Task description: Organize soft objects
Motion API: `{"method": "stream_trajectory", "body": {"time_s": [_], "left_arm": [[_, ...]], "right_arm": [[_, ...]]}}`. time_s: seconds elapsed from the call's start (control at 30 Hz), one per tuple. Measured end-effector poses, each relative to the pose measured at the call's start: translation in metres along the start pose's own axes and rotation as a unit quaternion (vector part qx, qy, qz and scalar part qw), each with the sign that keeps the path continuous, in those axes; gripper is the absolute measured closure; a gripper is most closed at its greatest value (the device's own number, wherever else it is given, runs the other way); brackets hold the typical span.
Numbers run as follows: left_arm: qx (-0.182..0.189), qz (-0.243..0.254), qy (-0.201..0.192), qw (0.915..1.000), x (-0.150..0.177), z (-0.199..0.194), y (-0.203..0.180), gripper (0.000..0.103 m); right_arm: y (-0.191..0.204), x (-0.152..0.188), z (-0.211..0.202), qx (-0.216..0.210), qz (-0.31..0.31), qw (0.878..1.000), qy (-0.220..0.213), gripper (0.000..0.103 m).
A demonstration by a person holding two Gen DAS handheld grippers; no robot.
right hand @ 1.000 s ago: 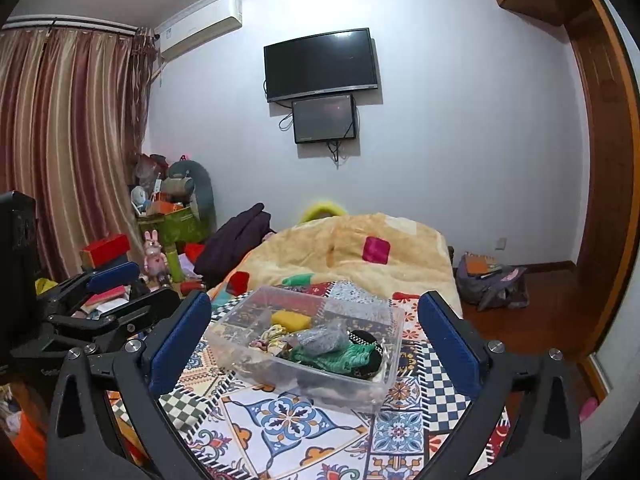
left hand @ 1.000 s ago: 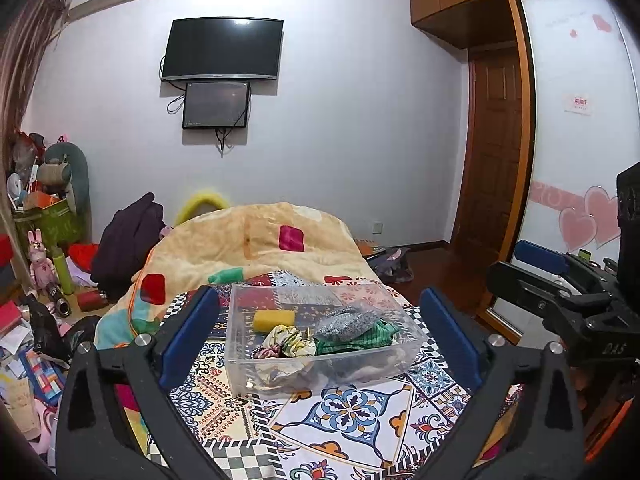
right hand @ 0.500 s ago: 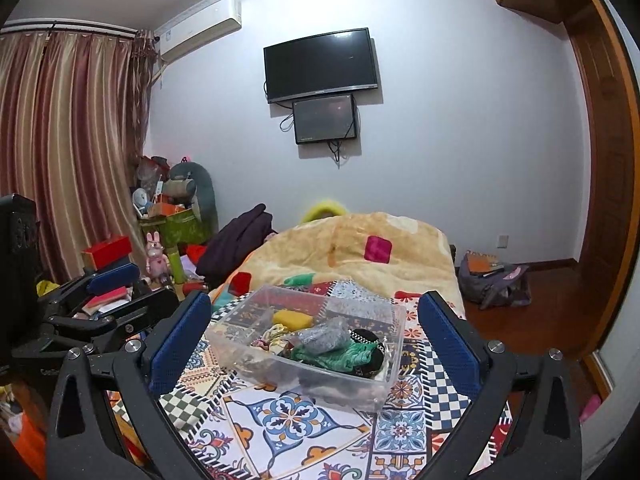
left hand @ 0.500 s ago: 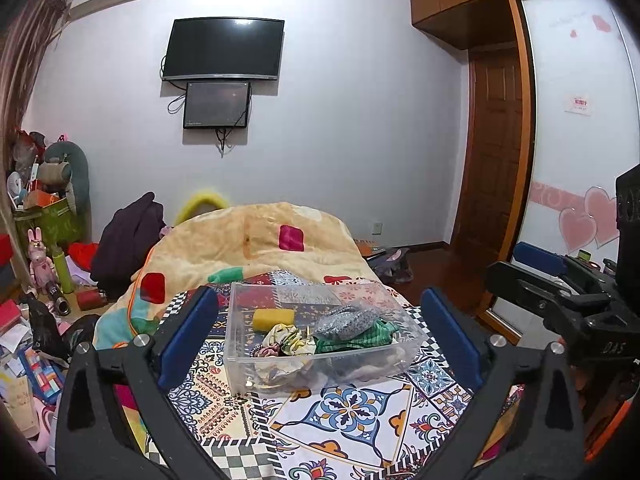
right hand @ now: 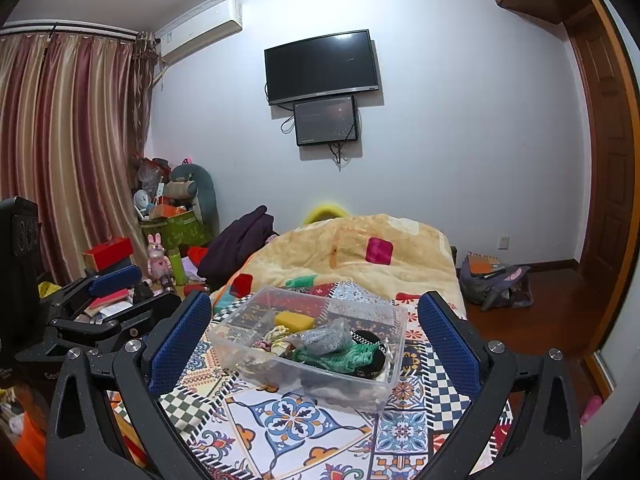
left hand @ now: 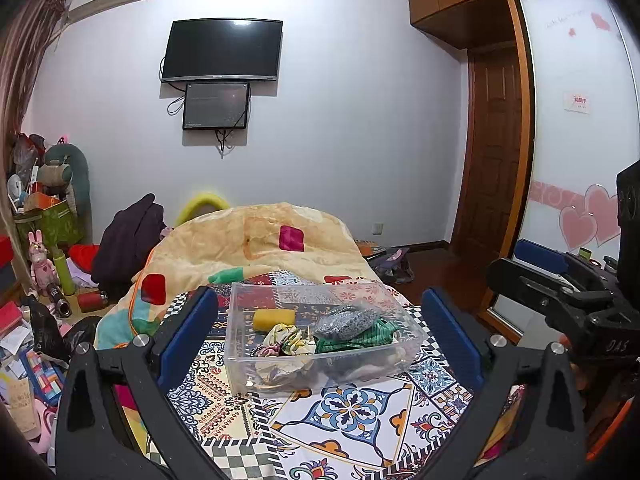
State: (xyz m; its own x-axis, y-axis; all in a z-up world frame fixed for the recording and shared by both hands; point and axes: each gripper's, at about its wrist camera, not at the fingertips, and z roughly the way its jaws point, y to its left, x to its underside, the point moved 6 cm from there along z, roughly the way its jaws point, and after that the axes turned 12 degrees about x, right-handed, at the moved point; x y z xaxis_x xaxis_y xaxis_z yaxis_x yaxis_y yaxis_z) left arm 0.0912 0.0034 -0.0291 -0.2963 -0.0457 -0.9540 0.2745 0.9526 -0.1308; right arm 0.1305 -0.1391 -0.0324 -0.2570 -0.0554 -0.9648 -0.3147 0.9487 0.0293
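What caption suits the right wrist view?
Open right gripper facing a clear plastic bin of soft items on a patterned cloth.

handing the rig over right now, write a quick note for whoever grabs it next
Left tongs: open, empty, held short of the clear bin.
Right tongs: open, empty, also facing the bin.
The bin sits on the patterned cloth and holds the yellow sponge, grey mesh pouch, green cloth and floral scrunchie.
Done: soft items seem gathered in the bin.
Left: no loose ones visible; check before stopping.
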Motion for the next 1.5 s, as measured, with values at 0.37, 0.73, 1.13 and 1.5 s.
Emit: {"method": "stream_trajectory", "body": {"time_s": [0.37,0.73,1.13,1.5], "left_arm": [[0.0,0.0,0.0,1.0,0.0006,-0.0004,-0.0004,0.0],[0.002,0.005,-0.001,1.0,-0.0011,-0.0007,-0.0034,0.0],[0.021,-0.017,0.002,0.9996,-0.0018,0.0019,-0.0009,0.0],[0.009,-0.013,0.0,0.9999,-0.0007,0.002,0.0002,0.0]], "right_arm": [[0.0003,-0.0019,-0.0011,0.0,0.001,1.0,0.0,0.0],[0.0004,-0.0026,-0.0018,-0.001,0.002,1.0,-0.001,0.0],[0.0001,-0.0019,-0.0016,0.0,0.002,1.0,-0.001,0.0],[0.0042,-0.0054,-0.0033,0.0,0.003,1.0,0.001,0.0]]}}
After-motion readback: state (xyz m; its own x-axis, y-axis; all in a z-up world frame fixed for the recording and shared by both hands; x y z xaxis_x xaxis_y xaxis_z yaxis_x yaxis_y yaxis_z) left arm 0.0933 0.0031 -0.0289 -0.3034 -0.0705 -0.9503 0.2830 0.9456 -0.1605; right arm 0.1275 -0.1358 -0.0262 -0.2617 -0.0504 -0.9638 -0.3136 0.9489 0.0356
